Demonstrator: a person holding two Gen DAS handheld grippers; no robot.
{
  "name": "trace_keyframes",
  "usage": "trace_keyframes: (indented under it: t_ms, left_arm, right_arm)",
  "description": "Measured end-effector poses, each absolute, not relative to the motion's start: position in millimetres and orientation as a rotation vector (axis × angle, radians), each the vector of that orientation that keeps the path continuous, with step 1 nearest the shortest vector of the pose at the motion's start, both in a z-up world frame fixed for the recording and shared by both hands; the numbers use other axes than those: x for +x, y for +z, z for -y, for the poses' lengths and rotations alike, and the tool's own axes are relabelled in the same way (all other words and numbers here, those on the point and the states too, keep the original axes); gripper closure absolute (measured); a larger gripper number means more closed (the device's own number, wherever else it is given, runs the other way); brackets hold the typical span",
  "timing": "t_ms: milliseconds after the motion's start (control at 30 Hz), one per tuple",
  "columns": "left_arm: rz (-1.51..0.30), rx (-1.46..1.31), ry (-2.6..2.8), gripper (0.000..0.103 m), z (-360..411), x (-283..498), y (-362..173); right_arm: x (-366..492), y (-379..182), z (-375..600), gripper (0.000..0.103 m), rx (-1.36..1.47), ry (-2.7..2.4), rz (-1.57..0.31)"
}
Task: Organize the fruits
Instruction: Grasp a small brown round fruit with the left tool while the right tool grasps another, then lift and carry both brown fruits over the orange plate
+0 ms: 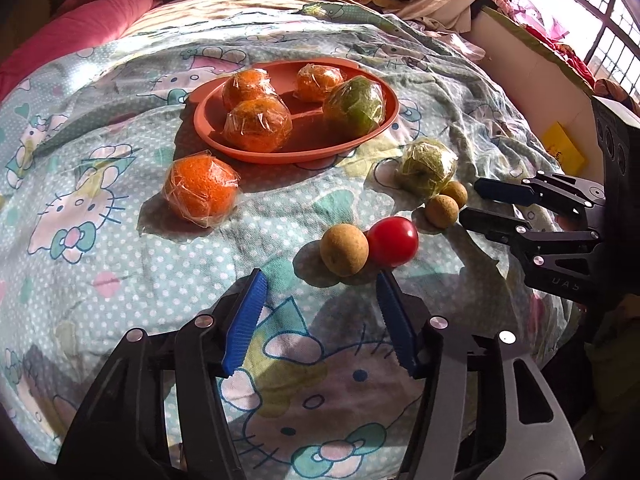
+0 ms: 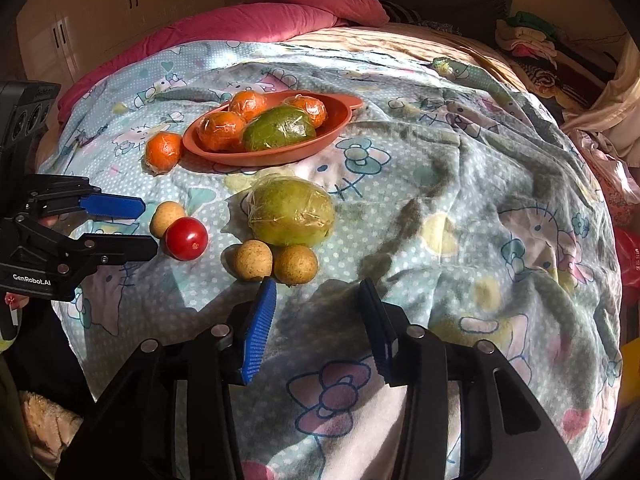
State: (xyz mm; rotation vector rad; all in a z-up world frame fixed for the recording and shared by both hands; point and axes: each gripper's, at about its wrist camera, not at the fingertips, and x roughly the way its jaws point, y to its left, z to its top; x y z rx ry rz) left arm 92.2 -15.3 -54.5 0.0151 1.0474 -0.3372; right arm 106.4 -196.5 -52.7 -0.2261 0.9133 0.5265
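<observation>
An orange-red plate on the bedspread holds three wrapped oranges and a wrapped green fruit. Loose on the cloth lie a wrapped orange, a wrapped green fruit, a red tomato and three small brown round fruits. My left gripper stands open just short of one brown fruit and the tomato. My right gripper is open just short of the other two brown fruits. Neither holds anything.
A cartoon-cat bedspread covers the bed. A pink quilt lies along the far side, with piled clothes at the far right. Beside the bed's right edge are a yellow note and a window.
</observation>
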Motion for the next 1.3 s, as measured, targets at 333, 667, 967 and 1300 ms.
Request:
trace_keyframes:
  t_ms: [333,667,967,1300]
  left_arm:
    - [-1.042,0.017,-0.342,0.065,16,96,-55]
    - [-1.041,0.011,-0.379,0.077,23,102,-57]
    - [-1.021,0.024,-0.393,0.077,27,112,-54]
    - [-1.036,0.023,-0.405,0.084,32,127,-58]
  right_arm:
    - [114,-53,187,0.075,-0.251,0.572,-0.91]
    - [120,-55,182,0.08,-0.26,0.597,-0.914]
    - [119,-54,187,0.081,-0.239,0.605,-0.914]
    - [119,-50,198,0.081,-0.199,0.593,-0.909]
